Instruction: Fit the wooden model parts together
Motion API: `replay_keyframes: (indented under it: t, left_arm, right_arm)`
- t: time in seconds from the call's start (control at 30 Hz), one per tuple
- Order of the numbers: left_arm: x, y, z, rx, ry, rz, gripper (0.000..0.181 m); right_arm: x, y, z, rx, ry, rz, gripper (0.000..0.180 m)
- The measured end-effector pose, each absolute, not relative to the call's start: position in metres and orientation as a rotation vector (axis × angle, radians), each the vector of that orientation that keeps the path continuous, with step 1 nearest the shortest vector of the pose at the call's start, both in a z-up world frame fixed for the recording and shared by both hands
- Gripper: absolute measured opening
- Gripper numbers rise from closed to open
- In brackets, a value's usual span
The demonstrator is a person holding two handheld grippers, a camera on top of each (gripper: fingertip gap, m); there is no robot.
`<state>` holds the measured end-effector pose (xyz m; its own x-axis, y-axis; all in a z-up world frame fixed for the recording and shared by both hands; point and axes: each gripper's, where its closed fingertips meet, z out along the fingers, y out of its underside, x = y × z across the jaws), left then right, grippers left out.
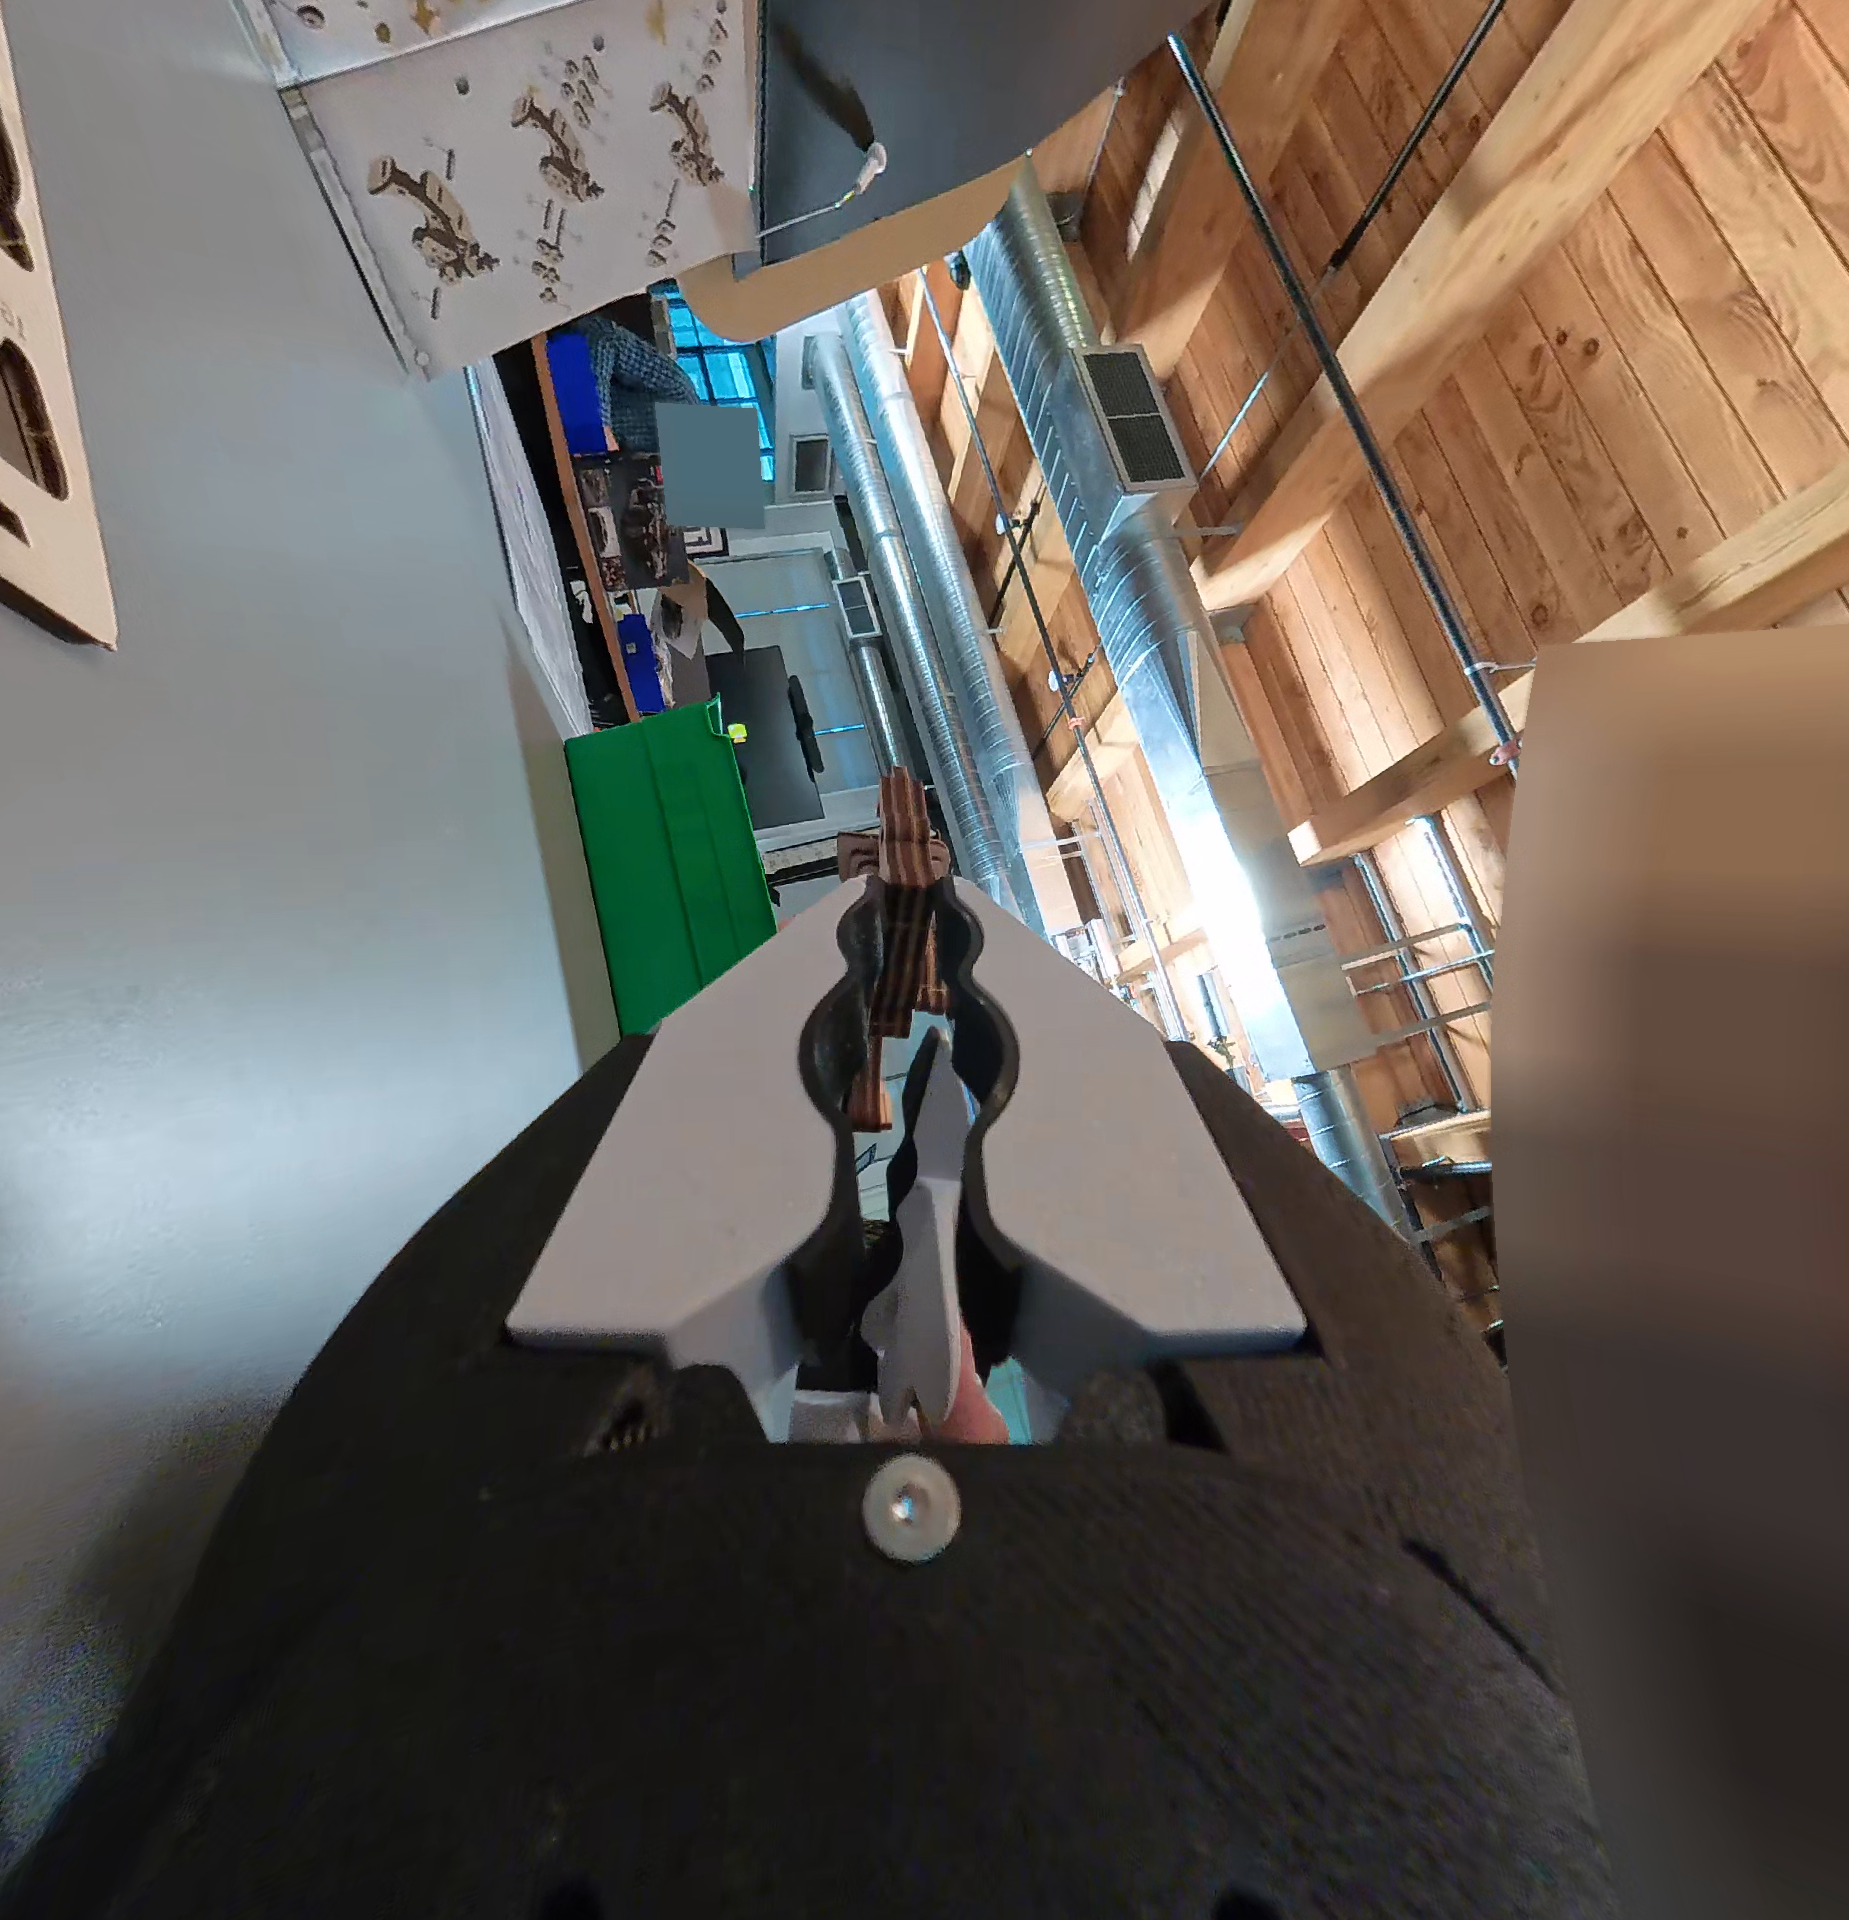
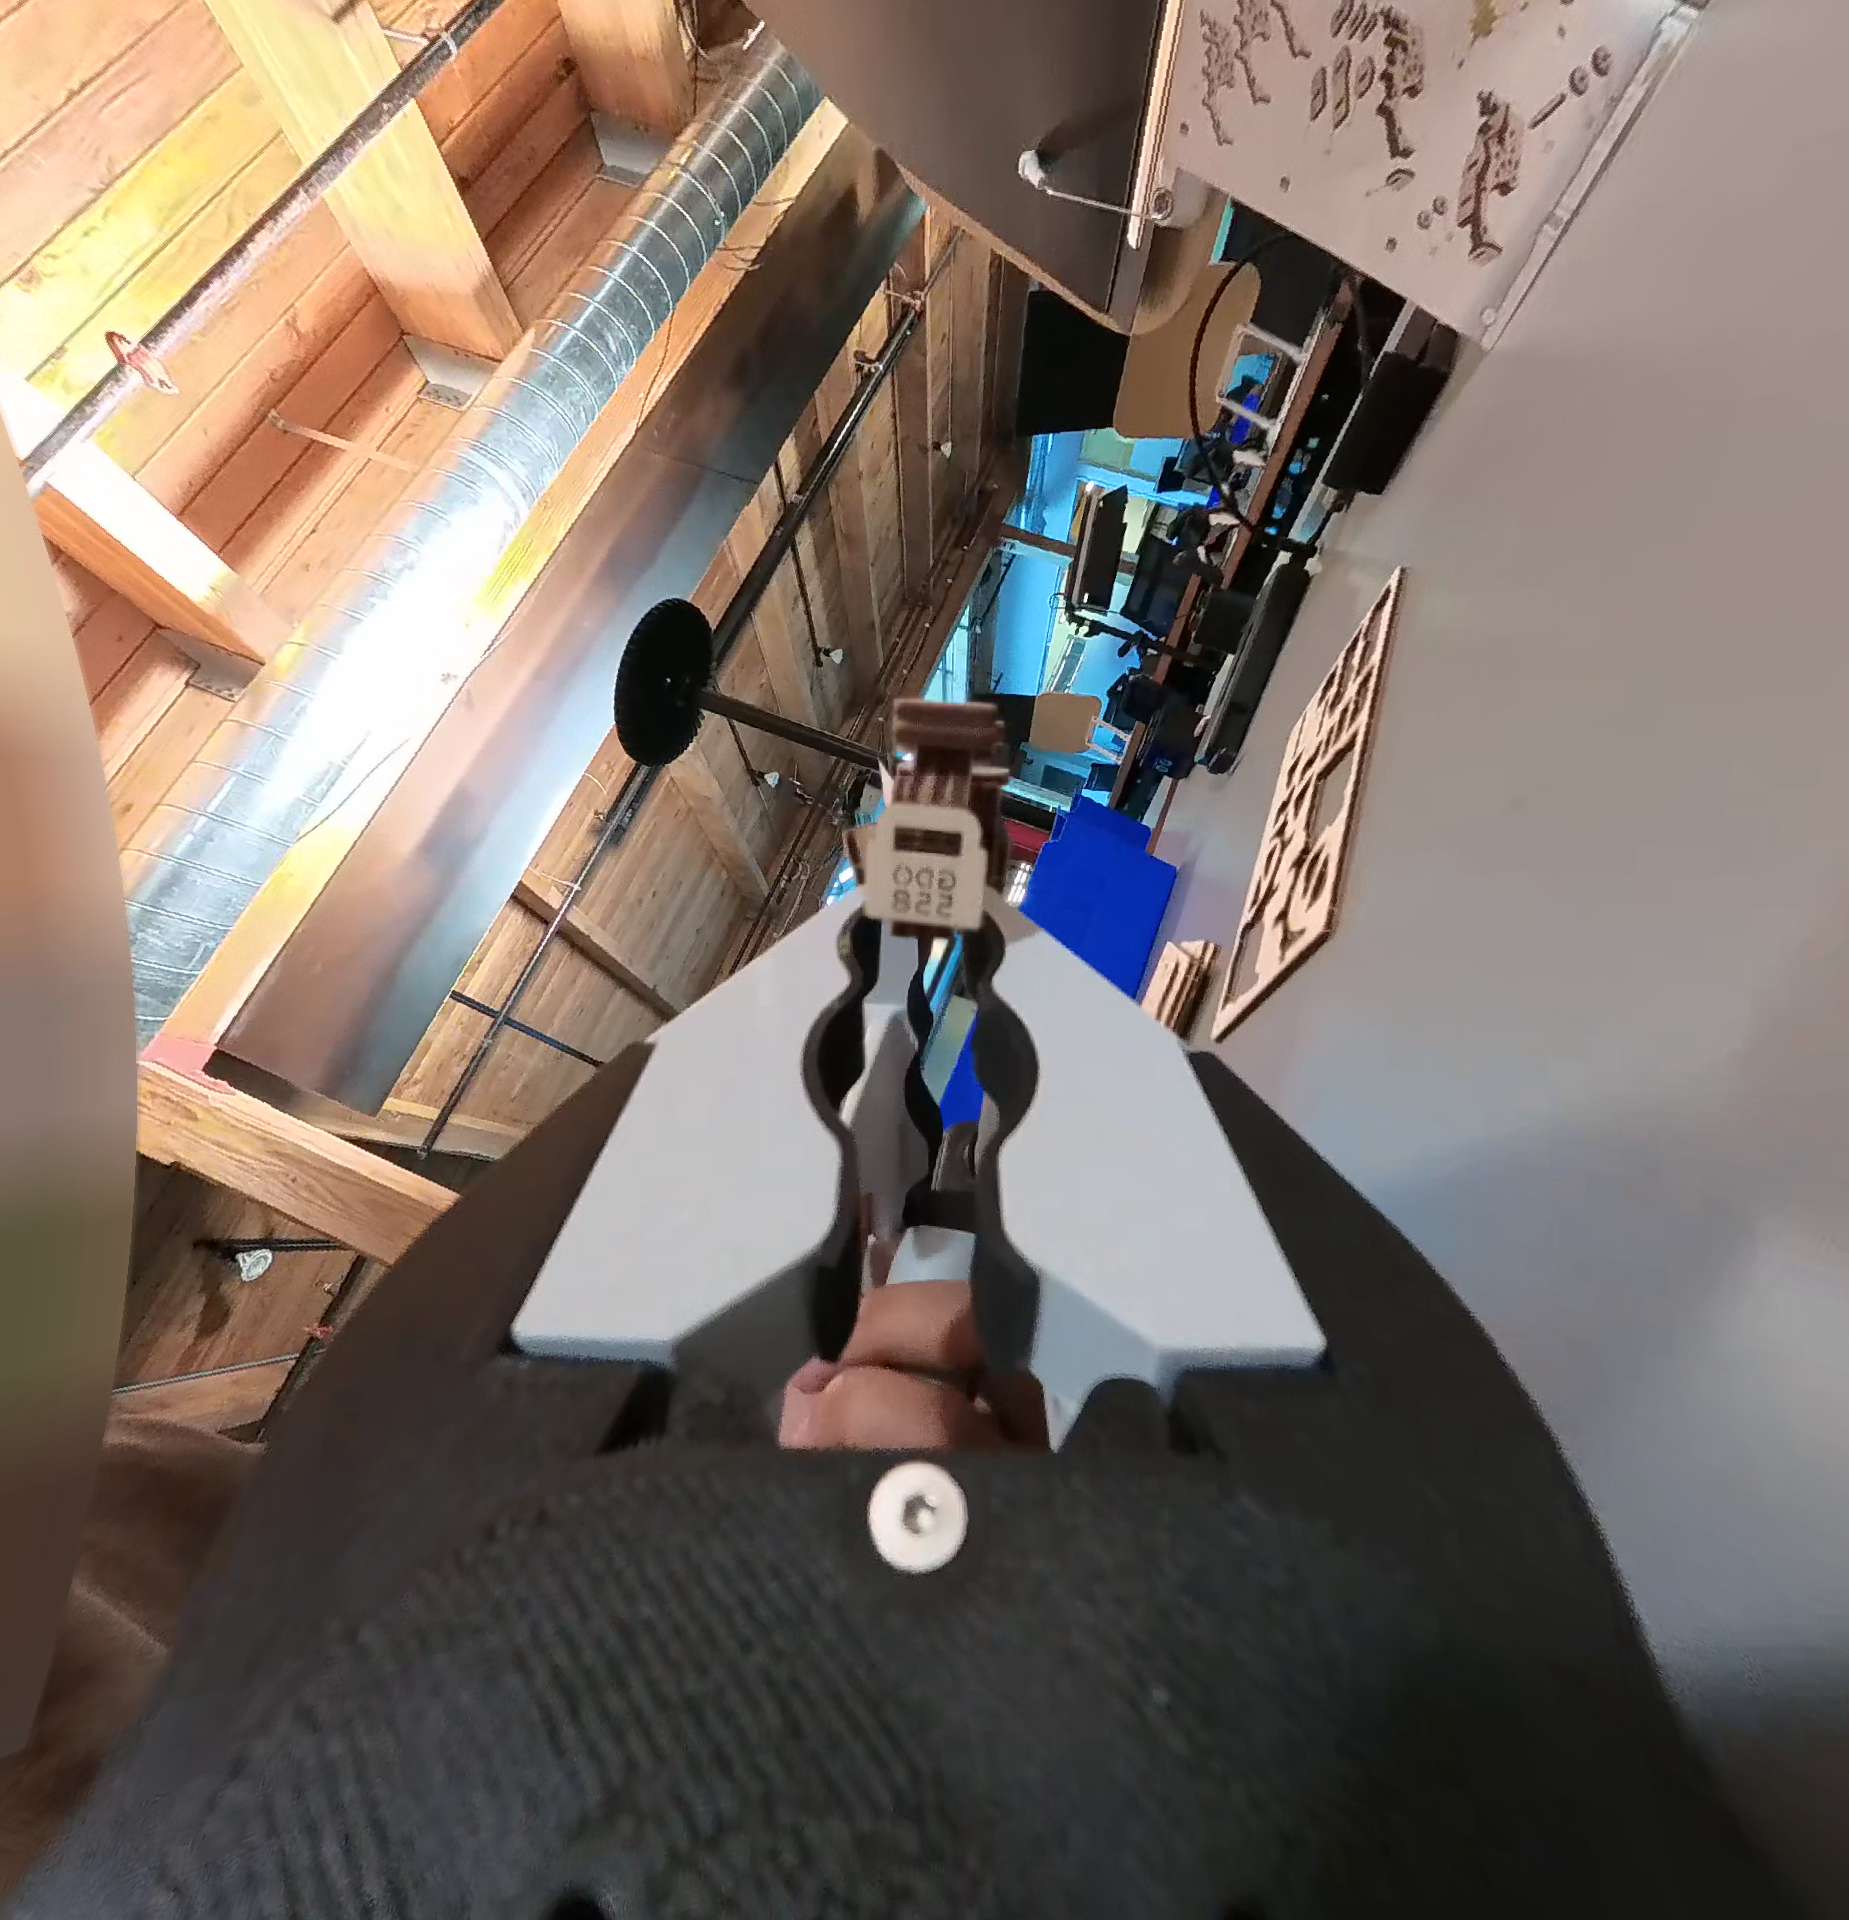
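In the left wrist view my left gripper (image 1: 904,914) is shut on a small wooden assembly (image 1: 899,883) of dark-striped plywood pieces, which sticks out past the tips and runs back between the fingers. In the right wrist view my right gripper (image 2: 925,925) is shut on another wooden assembly (image 2: 935,821): brown layered pieces with a pale engraved plate on the near face. A thin dark axle (image 2: 785,732) with a black toothed wheel (image 2: 660,698) sticks out to the left of it. Both views are tilted, with both grippers raised off the white table (image 1: 255,935).
A laser-cut plywood sheet (image 2: 1315,800) with empty cut-outs lies on the table, also at the left edge (image 1: 21,364). An instruction sheet (image 1: 546,177) stands at the far table edge. A green bin (image 1: 671,873) and blue bins (image 2: 1107,883) stand beyond. Blurred patches sit at the frame sides. The tips of both grippers are at nearly the same place.
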<state>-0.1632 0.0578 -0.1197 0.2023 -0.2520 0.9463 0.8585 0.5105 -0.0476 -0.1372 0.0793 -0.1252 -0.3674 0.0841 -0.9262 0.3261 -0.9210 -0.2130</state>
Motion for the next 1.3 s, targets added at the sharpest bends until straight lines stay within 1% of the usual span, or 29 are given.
replay_keyframes:
  t: [0.1, 0.23, 0.53, 0.57, 0.63, 0.77, 0.8, 0.87, 1.0, 1.03, 1.1, 1.3]
  left_arm:
    - [-0.161, 0.06, -0.12, -0.675, -1.101, -0.875, 0.006]
    - [-0.158, 0.062, -0.12, -0.677, -1.093, -0.887, 0.006]
    - [-0.154, 0.066, -0.118, -0.695, -1.073, -0.937, 0.007]
    - [-0.153, 0.066, -0.118, -0.703, -1.063, -0.944, 0.009]
    - [-0.152, 0.067, -0.119, -0.737, -1.042, -0.944, 0.025]
    - [-0.146, 0.079, -0.122, -0.914, -0.961, -0.981, 0.048]
    - [-0.143, 0.082, -0.12, -0.954, -0.918, -1.022, 0.049]
    - [-0.142, 0.084, -0.12, -1.022, -0.88, -1.05, 0.057]
    - [-0.13, 0.088, -0.12, -1.169, -0.778, -1.048, 0.053]
    - [-0.126, 0.09, -0.12, -1.205, -0.756, -1.044, 0.049]
    - [-0.123, 0.09, -0.119, -1.23, -0.72, -1.014, 0.034]
    - [-0.121, 0.09, -0.121, -1.225, -0.724, -1.042, 0.028]
  right_arm:
    - [-0.139, 0.079, -0.126, 1.68, 0.57, -2.405, 0.015]
    - [-0.14, 0.078, -0.127, 1.694, 0.579, -2.395, 0.007]
    - [-0.139, 0.085, -0.124, 1.671, 0.604, -2.394, 0.007]
    - [-0.139, 0.087, -0.123, 1.671, 0.609, -2.398, 0.007]
    - [-0.139, 0.091, -0.121, 1.665, 0.613, -2.405, 0.007]
    - [-0.138, 0.088, -0.122, 1.635, 0.695, -2.325, 0.006]
    - [-0.136, 0.085, -0.124, 1.616, 0.742, -2.278, 0.007]
    - [-0.132, 0.08, -0.128, 1.581, 0.845, -2.184, 0.007]
    - [-0.127, 0.086, -0.12, 1.538, 0.976, -2.153, 0.006]
    - [-0.125, 0.086, -0.12, 1.532, 1.013, -2.146, 0.006]
    - [-0.122, 0.086, -0.12, 1.509, 1.039, -2.121, 0.007]
    - [-0.119, 0.089, -0.126, 1.5, 1.05, -2.067, 0.007]
